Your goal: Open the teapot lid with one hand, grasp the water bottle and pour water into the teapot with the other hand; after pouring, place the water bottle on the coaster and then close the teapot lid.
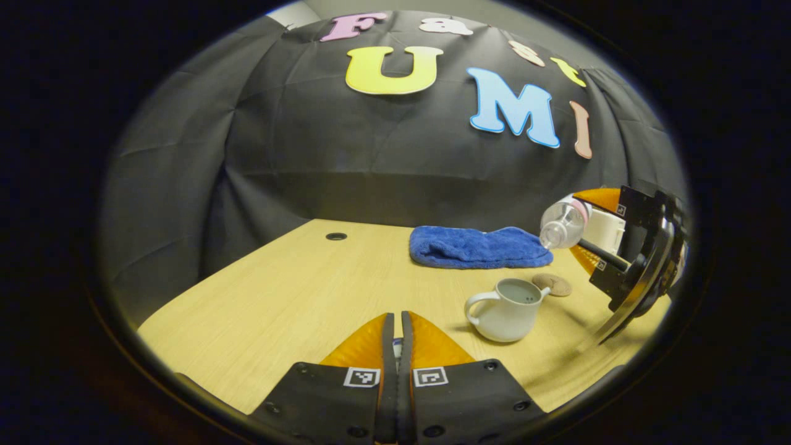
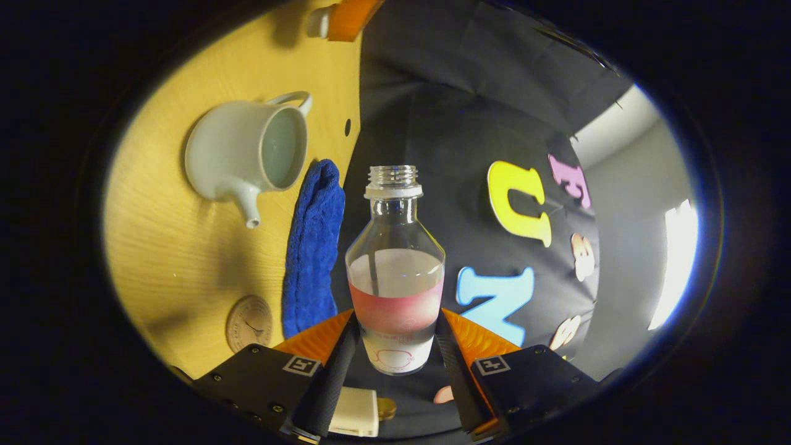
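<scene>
- Right gripper [image 2: 395,346] clamps the water bottle [image 2: 395,278] at its lower body, both fingers pressing its sides; the bottle is uncapped, its open neck pointing to 12 o'clock in the right gripper view, with water inside.
- Seen from the left gripper view, that same right gripper [image 1: 593,238] sits at 3 o'clock, holding the water bottle [image 1: 563,224] tilted, mouth aimed down toward the teapot [image 1: 508,310].
- Left gripper [image 1: 397,334] has its 2 fingers nearly together at 6 o'clock; a small item seems pinched between them, though I cannot tell what it is.
- Teapot [image 2: 244,157] stands lidless on the wooden table [image 1: 278,290], below the bottle's mouth.
- Round coaster [image 1: 552,283] lies just beyond the teapot, near it, in front of the blue towel [image 1: 474,247].
</scene>
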